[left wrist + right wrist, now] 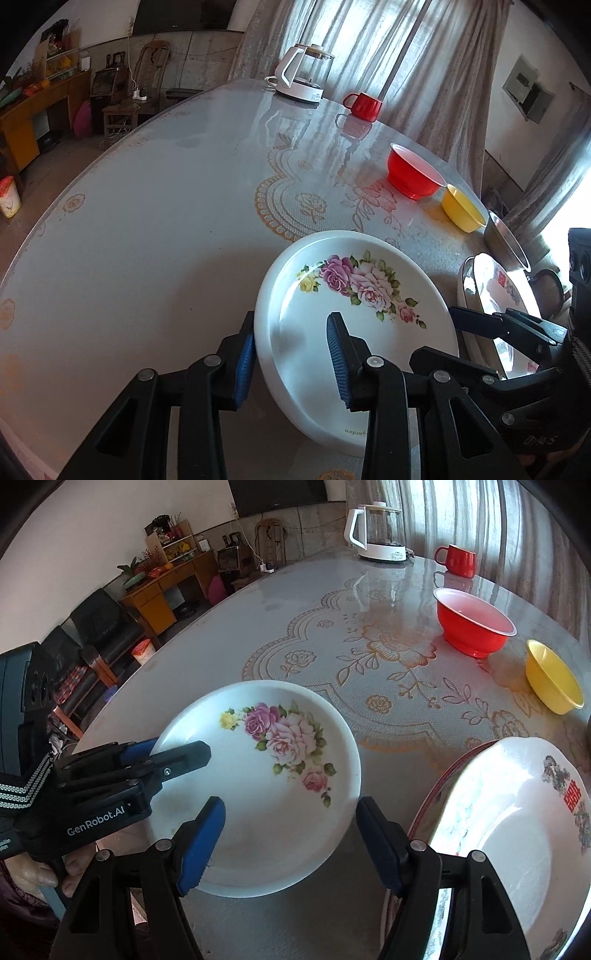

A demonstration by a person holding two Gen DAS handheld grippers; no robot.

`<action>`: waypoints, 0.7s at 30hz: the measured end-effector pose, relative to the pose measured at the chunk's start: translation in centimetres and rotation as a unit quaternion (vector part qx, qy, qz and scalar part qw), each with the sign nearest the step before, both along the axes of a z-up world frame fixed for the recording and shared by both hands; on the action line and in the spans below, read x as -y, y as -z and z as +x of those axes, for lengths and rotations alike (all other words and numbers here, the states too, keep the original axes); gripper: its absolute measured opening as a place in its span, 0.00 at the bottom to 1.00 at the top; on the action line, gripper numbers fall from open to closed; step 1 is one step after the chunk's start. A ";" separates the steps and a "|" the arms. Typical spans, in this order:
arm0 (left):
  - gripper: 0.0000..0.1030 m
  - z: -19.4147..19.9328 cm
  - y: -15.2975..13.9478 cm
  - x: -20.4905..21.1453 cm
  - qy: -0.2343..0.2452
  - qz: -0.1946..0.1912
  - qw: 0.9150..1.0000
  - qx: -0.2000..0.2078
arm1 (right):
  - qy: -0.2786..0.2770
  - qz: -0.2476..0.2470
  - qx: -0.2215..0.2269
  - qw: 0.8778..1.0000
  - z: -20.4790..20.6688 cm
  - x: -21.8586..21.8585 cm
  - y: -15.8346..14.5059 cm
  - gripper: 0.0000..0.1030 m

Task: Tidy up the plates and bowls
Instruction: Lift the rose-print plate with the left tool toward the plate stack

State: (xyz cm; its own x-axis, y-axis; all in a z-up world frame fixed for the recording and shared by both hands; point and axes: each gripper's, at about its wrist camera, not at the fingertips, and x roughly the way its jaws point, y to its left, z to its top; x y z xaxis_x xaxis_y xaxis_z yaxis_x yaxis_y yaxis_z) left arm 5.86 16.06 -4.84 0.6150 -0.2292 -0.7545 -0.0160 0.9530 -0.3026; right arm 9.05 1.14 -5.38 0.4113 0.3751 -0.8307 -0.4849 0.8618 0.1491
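Left hand-held gripper (291, 354) straddles rose plate (354, 325) rim; stacked plates (517, 830) beside.

Open tabletop (147, 229) left of rose plate (354, 314); right side hemmed by stacked plates (517, 830), with red bowl (474, 626), yellow bowl (554, 679), mug (458, 561) and kettle (380, 531) beyond.

Left tool (291, 363): black plastic linkage arms, round silver pivot screws, ribbed blue rubber pads (338, 363) on the fingers. Right tool (288, 845): same black arms, silver screws, blue pads (201, 843). White "GenRobot.AI" lettering on the left tool's black body, black-and-white woven strap, bare fingers beneath it.
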 end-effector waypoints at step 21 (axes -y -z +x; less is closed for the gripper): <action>0.36 -0.3 -0.1 0.7 -0.008 0.055 0.998 0.000 | -0.025 -0.066 0.068 0.995 -0.7 -1.9 1.3 0.71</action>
State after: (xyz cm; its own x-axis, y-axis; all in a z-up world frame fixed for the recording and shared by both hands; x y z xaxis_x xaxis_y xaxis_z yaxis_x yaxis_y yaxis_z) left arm 5.58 15.35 -4.72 0.6175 -0.1358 -0.7748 -0.0316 0.9799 -0.1969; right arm 8.31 3.06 -6.65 0.5066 0.2898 -0.8120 -0.5355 0.8439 -0.0329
